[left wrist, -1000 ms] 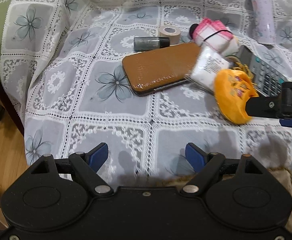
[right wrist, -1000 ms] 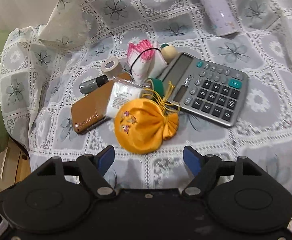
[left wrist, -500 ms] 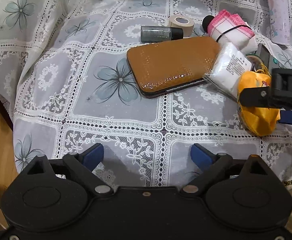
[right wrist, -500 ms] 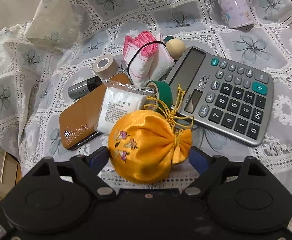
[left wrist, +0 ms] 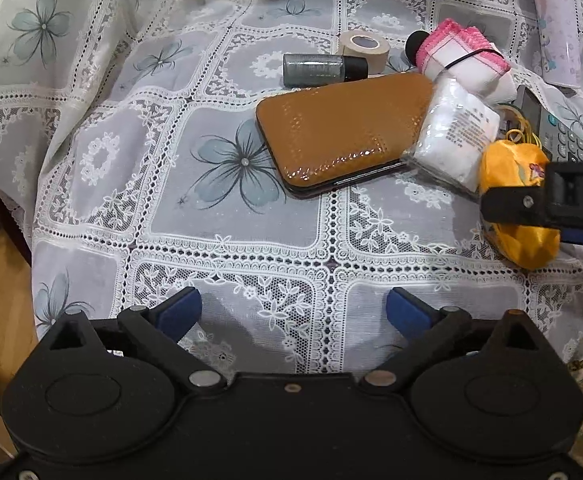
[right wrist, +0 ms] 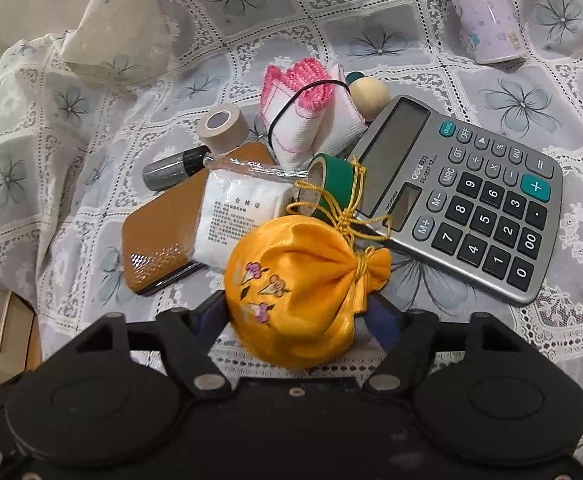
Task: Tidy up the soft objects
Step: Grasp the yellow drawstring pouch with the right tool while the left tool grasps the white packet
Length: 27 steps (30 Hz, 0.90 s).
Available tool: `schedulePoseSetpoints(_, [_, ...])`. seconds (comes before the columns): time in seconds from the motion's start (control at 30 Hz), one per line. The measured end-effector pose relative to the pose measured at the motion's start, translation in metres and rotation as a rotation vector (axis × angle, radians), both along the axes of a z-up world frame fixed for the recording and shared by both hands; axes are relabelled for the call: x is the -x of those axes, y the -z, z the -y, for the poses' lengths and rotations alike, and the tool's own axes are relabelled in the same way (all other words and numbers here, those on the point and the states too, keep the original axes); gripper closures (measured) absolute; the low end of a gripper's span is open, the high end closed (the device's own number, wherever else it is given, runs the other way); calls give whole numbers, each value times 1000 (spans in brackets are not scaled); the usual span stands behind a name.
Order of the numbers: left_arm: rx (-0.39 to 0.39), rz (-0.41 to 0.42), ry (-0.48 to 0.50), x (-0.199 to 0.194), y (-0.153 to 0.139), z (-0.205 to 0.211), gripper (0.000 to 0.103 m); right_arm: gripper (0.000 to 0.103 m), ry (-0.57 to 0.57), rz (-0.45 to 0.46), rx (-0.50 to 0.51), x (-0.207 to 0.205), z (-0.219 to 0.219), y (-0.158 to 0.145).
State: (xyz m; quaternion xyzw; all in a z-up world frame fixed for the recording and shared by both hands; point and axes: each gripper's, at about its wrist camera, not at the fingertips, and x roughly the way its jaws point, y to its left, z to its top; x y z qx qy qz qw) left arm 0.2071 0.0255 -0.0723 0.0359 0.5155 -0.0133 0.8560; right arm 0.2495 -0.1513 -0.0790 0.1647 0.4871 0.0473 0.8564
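Your right tongs [right wrist: 295, 312] are closed on the yellow satin pouch [right wrist: 299, 292], a plump drawstring bag with small embroidered flowers and a gold cord at its gathered neck; it fills the lower centre of the right wrist frame, with the blue pads pressed into both sides. In the left wrist frame the same pouch [left wrist: 519, 204] sits at the right edge, a black finger crossing it. Your left tongs [left wrist: 293, 312] stand wide with nothing between them, low in the frame over the lace tablecloth [left wrist: 227, 232], a white openwork weave with grey flower squares covering the surface. Just above the pouch lies a crinkly clear packet of white pads [right wrist: 239, 216], overlapping a glossy brown textured case [right wrist: 159, 240]. To the right is a grey calculator [right wrist: 471, 200] with the pouch cord draped over its lower left edge. A pink-edged folded cloth [right wrist: 311, 116], bound by a black elastic, sits upper centre.
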Motion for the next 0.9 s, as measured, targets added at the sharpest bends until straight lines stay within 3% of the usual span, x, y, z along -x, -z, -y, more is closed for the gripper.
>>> schedulePoseSetpoints(0.47, [-2,48,66,-6,-20,29,7,33,65,-7,111,49,34,-16])
schedulePoseSetpoints(0.9, [17,121,145,-45,-30,74,7,32,85,-7,79,54,47,-12])
